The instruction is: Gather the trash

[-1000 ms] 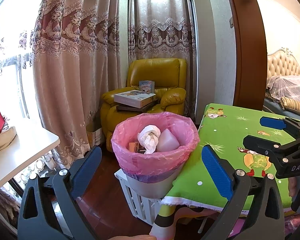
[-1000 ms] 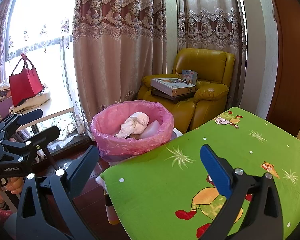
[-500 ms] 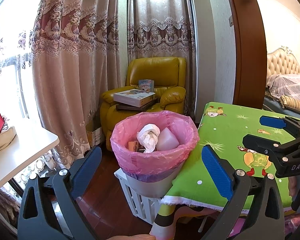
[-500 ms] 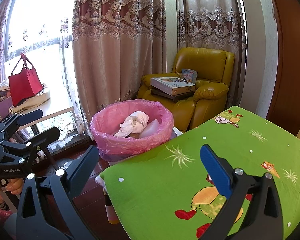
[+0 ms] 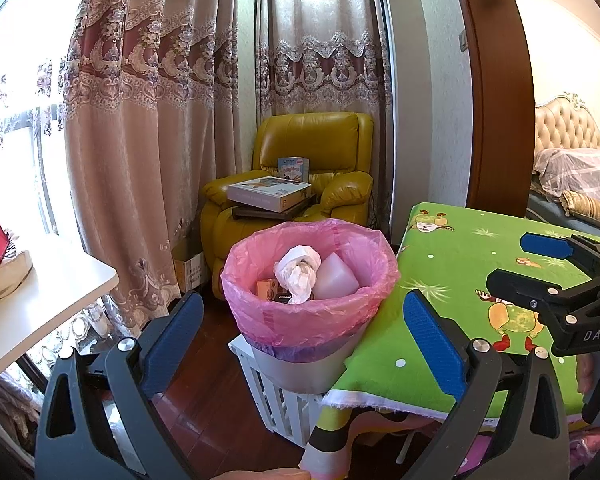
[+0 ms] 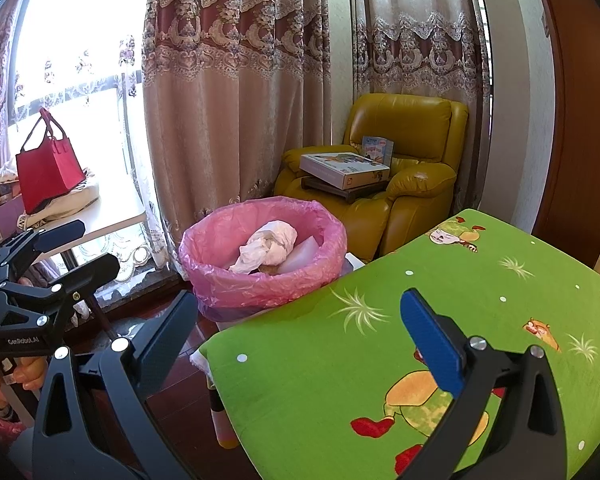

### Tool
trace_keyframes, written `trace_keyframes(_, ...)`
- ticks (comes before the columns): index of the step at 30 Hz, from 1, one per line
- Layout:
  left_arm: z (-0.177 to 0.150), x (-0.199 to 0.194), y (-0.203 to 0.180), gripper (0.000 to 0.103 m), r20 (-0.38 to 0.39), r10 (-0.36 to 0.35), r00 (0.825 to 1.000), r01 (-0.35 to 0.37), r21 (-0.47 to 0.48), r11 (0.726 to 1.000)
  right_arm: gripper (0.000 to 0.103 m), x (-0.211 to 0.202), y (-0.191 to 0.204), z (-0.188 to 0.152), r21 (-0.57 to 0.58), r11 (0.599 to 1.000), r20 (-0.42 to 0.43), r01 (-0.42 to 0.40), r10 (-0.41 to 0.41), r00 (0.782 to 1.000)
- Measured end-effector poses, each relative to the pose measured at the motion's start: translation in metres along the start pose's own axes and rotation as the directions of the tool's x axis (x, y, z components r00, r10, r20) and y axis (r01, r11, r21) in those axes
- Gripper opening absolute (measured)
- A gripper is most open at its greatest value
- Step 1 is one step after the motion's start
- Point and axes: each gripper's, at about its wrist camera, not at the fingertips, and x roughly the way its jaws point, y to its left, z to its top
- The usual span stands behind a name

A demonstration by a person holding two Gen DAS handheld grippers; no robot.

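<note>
My left gripper (image 5: 302,336) and right gripper (image 6: 300,332) hang wide apart, empty, near the pink-lined trash bin (image 5: 312,320) holding crumpled paper (image 5: 298,270).

My left wrist camera looks forward between my own left gripper's (image 5: 302,330) spread fingers, straight at the pink-lined trash bin (image 5: 310,280) from close by and a little above its rim. My right wrist camera looks from over the green tablecloth (image 6: 440,292), facing left toward that bin (image 6: 264,248), which sits farther off. Both views share the bin, the yellow armchair (image 5: 312,184) behind it and the curtains (image 6: 236,92). Each camera also catches the other gripper at its edge.
</note>
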Motion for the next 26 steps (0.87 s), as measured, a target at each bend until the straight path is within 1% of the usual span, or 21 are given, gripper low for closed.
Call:
trace_keyframes(14,-0.004,0.008,0.000,0.096,-0.019,0.008,1.000,-0.008,0.012,1.000,0.098,-0.002,0.002,-0.002,-0.002,1.000,-0.002,-0.004,0.004,1.000)
trace_keyframes(16,-0.005,0.007,-0.002,0.097,-0.010,0.026,1.000,-0.026,0.018,1.000,0.098,-0.004,-0.002,-0.002,0.006,1.000,0.001,-0.003,0.003,1.000)
trace_keyframes(17,-0.004,0.007,-0.003,0.097,-0.003,0.053,0.999,-0.053,0.021,0.998,0.098,-0.004,-0.003,-0.001,0.010,1.000,0.004,-0.002,0.002,1.000)
trace_keyframes(18,-0.004,0.007,-0.003,0.097,0.000,0.060,0.998,-0.060,0.020,0.998,0.098,-0.006,-0.005,-0.001,0.014,1.000,0.008,0.000,0.000,1.000)
trace_keyframes(23,0.006,0.013,-0.008,0.097,-0.045,-0.003,0.999,0.001,-0.030,1.000,0.098,-0.020,-0.020,-0.001,0.023,0.999,0.020,0.035,-0.036,0.999)
trace_keyframes(26,0.014,0.020,-0.028,0.097,-0.068,-0.042,0.997,0.042,-0.009,0.999,0.098,-0.040,-0.045,-0.003,0.040,0.994,0.021,0.097,-0.098,0.995)
